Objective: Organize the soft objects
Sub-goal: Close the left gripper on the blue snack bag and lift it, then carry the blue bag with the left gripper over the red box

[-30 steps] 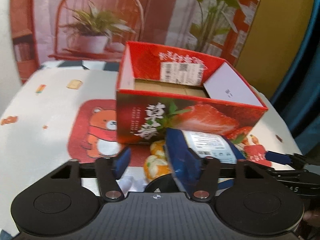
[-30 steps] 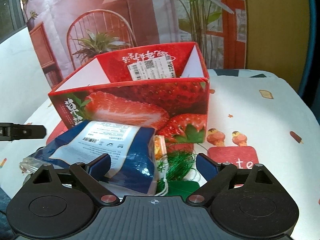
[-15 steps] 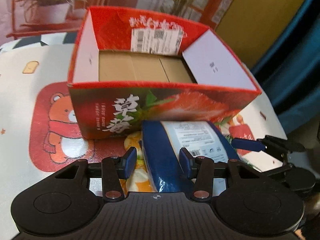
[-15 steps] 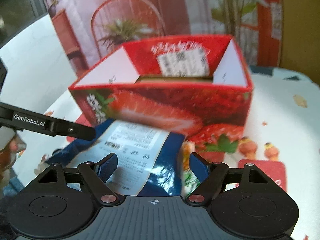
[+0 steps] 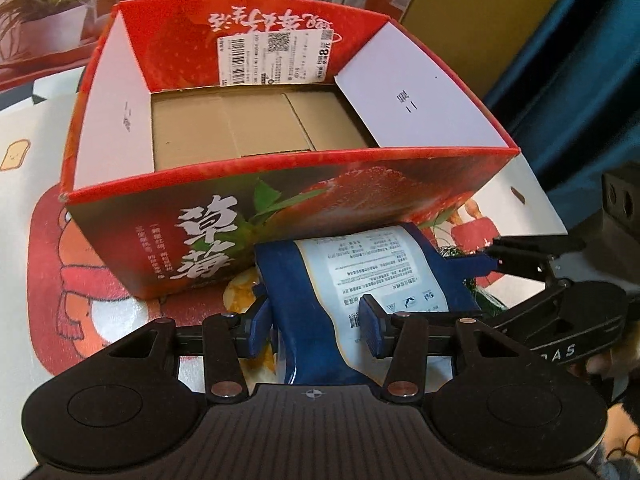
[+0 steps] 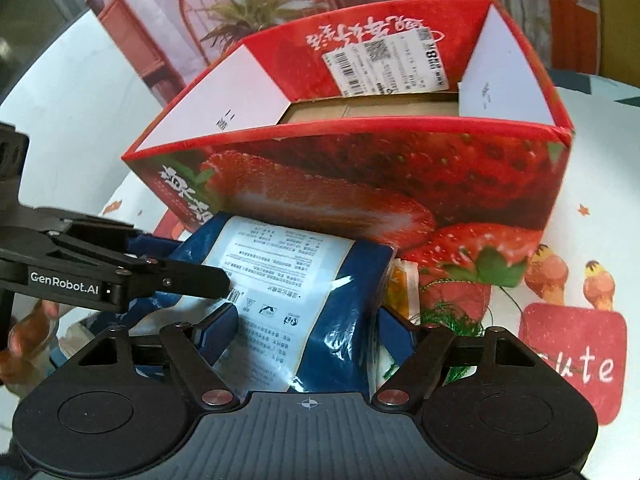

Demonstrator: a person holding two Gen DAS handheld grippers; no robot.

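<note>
Left wrist view: the left gripper [image 5: 316, 326] has its blue pads on either side of the blue snack bag [image 5: 360, 280], clasping the bag's near end; the left pad presses the bag's edge, the right pad sits on its white label.
Right wrist view: the right gripper [image 6: 308, 338] straddles the same bag [image 6: 296, 284] from the other side; its right pad is mostly behind the bag, so I cannot tell whether the pads bear on it.
Bag's place: against the outside of the near wall of the strawberry box [image 5: 280, 216], over the tablecloth [image 5: 24, 216], not over the rim.
Under and beside the bag: an orange-and-yellow packet [image 5: 240, 292] and a green stringy tuft [image 6: 452, 312], both near the box's foot.
Box interior: brown cardboard floor [image 5: 256, 128] bare as far as it shows; nothing soft lies in it.
Done: judged from this, nothing is stowed yet; the bag is merely taken up by both tools.
Left: lift the bag over the near wall and set it inside, then the packet and the green tuft, if they belong to the job.
Hidden: the bag's underside, the near strip of the box floor behind the front wall, the rest of the orange packet.
Hard to make out: the label's small print; what the green tuft is.
Cut off: the person's hand [image 6: 24, 332], only a sliver at the frame edge.
</note>
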